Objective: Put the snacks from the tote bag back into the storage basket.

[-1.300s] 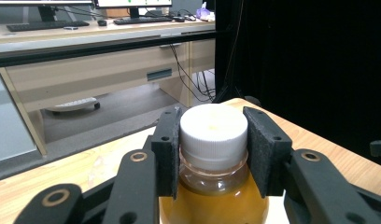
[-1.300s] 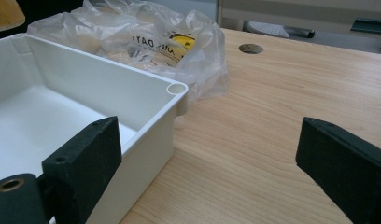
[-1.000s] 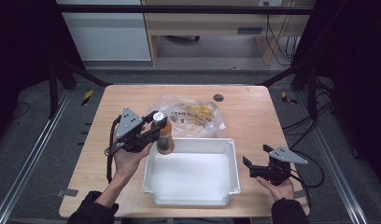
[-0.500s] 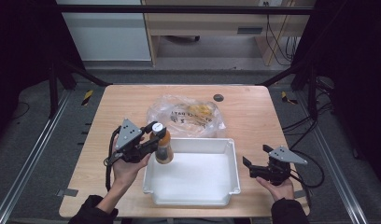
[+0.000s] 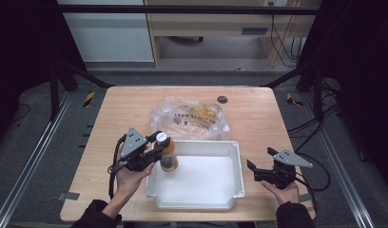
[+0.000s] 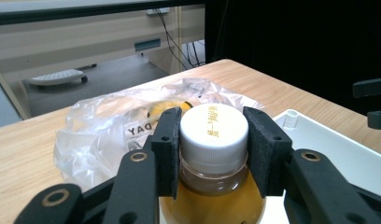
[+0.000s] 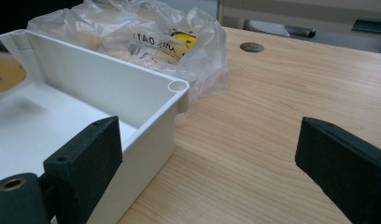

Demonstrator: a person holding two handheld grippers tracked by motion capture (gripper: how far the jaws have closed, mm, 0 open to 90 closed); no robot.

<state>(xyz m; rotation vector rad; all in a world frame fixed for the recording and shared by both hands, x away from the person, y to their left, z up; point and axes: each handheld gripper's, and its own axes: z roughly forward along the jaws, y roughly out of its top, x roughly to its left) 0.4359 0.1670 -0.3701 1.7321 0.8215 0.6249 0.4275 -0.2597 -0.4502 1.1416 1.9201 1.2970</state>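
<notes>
My left gripper (image 5: 159,149) is shut on a small bottle (image 5: 168,154) of amber liquid with a white cap (image 6: 214,130). Its pads (image 6: 167,149) press the cap from both sides in the left gripper view. The bottle hangs upright inside the left end of the white plastic tub (image 5: 232,153), low over the tub's floor; I cannot tell whether it touches. My right gripper (image 5: 261,171) rests to the right of the tub with its jaws wide open and nothing between them. In the right gripper view its pads (image 7: 86,158) frame the tub's near corner (image 7: 178,87) and bare wood.
A crumpled clear plastic bag (image 5: 192,118) with yellow items inside lies just behind the tub. A small dark round grommet (image 5: 222,99) sits in the tabletop behind the bag. Bare wooden tabletop (image 5: 121,109) spreads left of the bag. Black cables trail off the table's right side.
My left gripper has carried the bottle toward me and down, from above the tub's far left corner into the tub's left end. The right gripper has stayed put.
</notes>
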